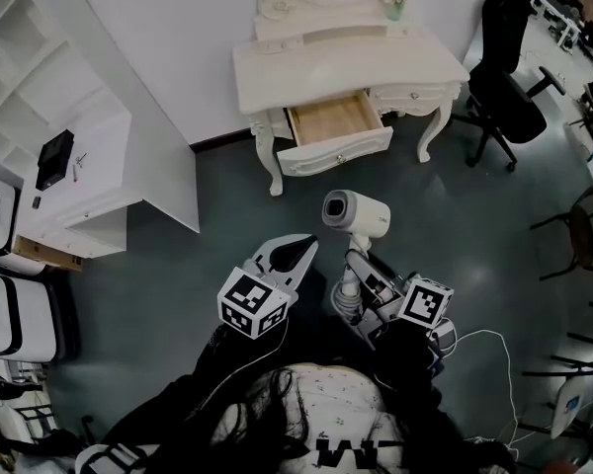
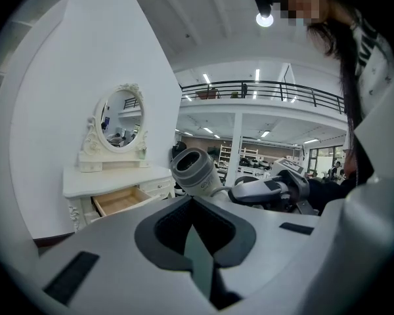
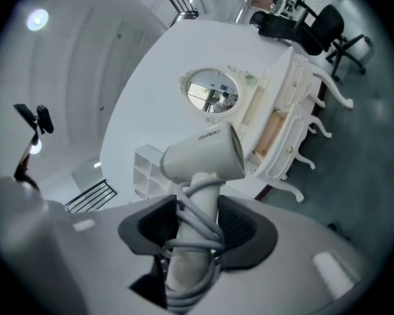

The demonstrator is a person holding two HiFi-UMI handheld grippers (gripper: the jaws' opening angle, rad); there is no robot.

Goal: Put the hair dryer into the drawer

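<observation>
A white hair dryer (image 1: 356,212) with its grey cord wound round the handle stands upright in my right gripper (image 1: 354,270), whose jaws are shut on the handle (image 3: 196,241). In the right gripper view, the dryer's head (image 3: 203,155) points toward the white dressing table (image 1: 277,72). The table's wooden drawer (image 1: 341,153) stands pulled open, a short way ahead of the dryer. My left gripper (image 1: 306,245) hangs beside the dryer to its left, shut with nothing in it. The left gripper view shows the dryer's nozzle (image 2: 194,170) and the open drawer (image 2: 118,201) beyond the left gripper's tips (image 2: 194,205).
A black office chair (image 1: 504,87) stands right of the dressing table, and more chairs (image 1: 588,230) line the right edge. A white shelf unit (image 1: 79,196) fills the left side. A white cable (image 1: 484,339) trails on the dark floor by my right arm.
</observation>
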